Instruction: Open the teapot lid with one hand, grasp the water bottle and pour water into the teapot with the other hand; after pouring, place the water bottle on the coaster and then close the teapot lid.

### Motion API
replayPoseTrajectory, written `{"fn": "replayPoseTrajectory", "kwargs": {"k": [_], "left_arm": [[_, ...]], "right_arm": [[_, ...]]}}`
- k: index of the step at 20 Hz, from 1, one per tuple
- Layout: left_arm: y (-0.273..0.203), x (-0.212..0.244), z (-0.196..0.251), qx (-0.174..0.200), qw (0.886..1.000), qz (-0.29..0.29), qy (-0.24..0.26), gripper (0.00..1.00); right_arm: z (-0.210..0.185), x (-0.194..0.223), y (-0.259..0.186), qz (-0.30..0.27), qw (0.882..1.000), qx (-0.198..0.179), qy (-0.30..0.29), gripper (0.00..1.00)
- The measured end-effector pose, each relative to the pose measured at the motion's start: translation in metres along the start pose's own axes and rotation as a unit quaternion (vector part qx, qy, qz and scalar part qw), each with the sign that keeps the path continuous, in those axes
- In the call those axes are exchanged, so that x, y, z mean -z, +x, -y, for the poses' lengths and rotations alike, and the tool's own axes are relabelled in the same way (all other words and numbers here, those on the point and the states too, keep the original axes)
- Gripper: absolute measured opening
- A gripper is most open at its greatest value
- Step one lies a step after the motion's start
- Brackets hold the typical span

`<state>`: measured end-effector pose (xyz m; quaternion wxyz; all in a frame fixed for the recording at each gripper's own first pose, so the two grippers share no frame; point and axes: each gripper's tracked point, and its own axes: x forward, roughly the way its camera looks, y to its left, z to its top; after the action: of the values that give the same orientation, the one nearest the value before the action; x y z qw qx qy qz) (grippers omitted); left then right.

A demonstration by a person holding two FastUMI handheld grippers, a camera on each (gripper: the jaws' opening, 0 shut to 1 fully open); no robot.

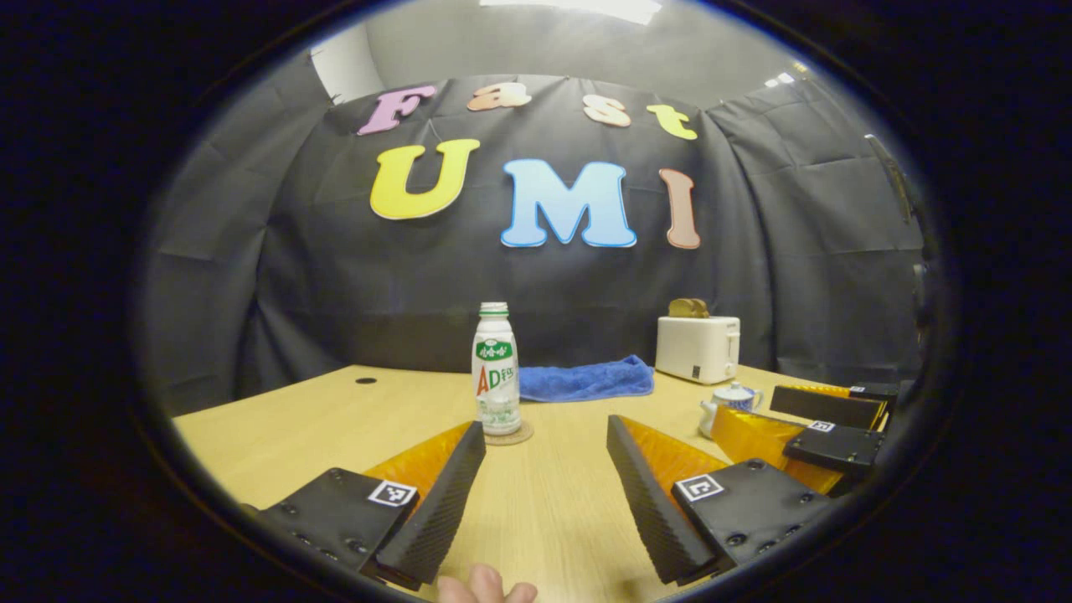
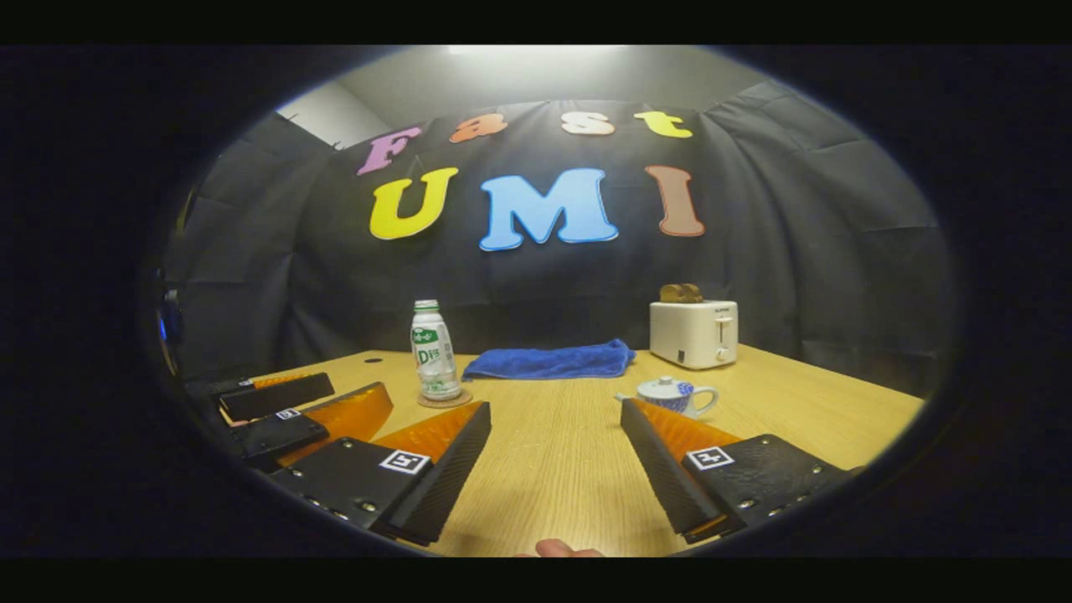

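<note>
In the left gripper view, the left gripper (image 1: 544,456) holds its two wedge-shaped fingers wide apart over bare table, their inner faces ribbed, nothing between them. Just above the left finger's tip, centre frame, a slim white plastic water bottle (image 1: 496,368) with a green-banded cap stands upright on a round, flat coaster (image 1: 511,435). The table (image 1: 276,427) is pale wood-grain laminate. At right of centre sits a small round white teapot (image 1: 730,402) with blue pattern, its lid on. Behind it is a boxy white toaster (image 1: 698,347) with browned bread in its slot, and a rumpled blue terry towel (image 1: 586,379) lies between toaster and bottle. At the lower right edge the right gripper (image 1: 825,423) shows.

In the right gripper view, the right gripper (image 2: 557,448) is likewise spread wide and empty. The teapot (image 2: 670,394) sits just above its right finger's tip, the bottle (image 2: 434,348) on the coaster (image 2: 445,399) left of centre. The left gripper (image 2: 322,400) lies at lower left.
</note>
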<state>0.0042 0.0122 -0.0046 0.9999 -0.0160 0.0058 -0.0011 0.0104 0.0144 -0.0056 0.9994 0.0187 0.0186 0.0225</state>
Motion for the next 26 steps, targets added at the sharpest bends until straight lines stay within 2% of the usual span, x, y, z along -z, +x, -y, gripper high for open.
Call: {"fn": "replayPoseTrajectory", "kwargs": {"k": [1,3,5,6,7,9,10,11,12,13,14,16,17,26], "left_arm": [[-0.002,-0.005,-0.005,-0.011,1.0,0.015,0.005,1.0],[-0.004,-0.005,-0.002,-0.012,1.0,0.007,0.013,1.0],[-0.002,-0.001,0.0,-0.014,1.0,0.007,0.012,0.88],[-0.002,-0.002,0.001,-0.012,1.0,0.008,0.014,1.0],[-0.002,-0.001,0.002,-0.01,1.0,0.006,0.013,0.88],[-0.003,-0.001,0.003,-0.005,1.0,0.006,0.013,1.0],[-0.004,0.0,0.005,0.004,1.0,0.005,0.013,0.88],[-0.003,-0.001,0.009,0.017,1.0,0.005,0.013,0.88],[-0.003,-0.001,0.014,0.033,0.999,0.006,0.013,0.94],[-0.003,-0.001,0.02,0.049,0.999,0.006,0.013,0.94],[-0.002,-0.001,0.022,0.057,0.998,0.007,0.012,1.0],[-0.001,-0.001,0.022,0.064,0.998,0.008,0.012,1.0],[-0.002,-0.002,0.023,0.065,0.998,0.008,0.013,0.94],[-0.002,-0.001,0.023,0.067,0.998,0.009,0.012,0.94]], "right_arm": [[0.003,-0.001,0.002,0.018,1.0,0.011,-0.019,0.96],[0.002,-0.008,0.0,0.016,1.0,0.02,-0.018,0.95],[0.009,-0.006,-0.001,0.02,0.999,0.04,-0.019,0.94],[0.008,-0.006,0.0,0.017,0.999,0.04,-0.019,0.94],[0.007,-0.005,0.0,0.017,0.999,0.04,-0.017,0.95],[0.006,-0.007,-0.001,0.018,0.999,0.038,-0.019,0.95],[0.007,-0.006,0.0,0.017,0.999,0.038,-0.018,0.94],[0.007,-0.006,0.0,0.017,0.999,0.038,-0.017,0.94],[0.008,-0.006,0.0,0.018,0.999,0.038,-0.017,0.95],[0.007,-0.007,0.0,0.017,0.999,0.038,-0.017,0.95],[0.009,-0.006,0.0,0.017,0.999,0.042,-0.017,0.95],[0.012,-0.006,0.0,0.018,0.998,0.05,-0.017,0.95],[0.011,-0.006,0.0,0.018,0.998,0.052,-0.017,0.95],[0.012,-0.006,0.0,0.018,0.998,0.053,-0.017,0.95]]}}
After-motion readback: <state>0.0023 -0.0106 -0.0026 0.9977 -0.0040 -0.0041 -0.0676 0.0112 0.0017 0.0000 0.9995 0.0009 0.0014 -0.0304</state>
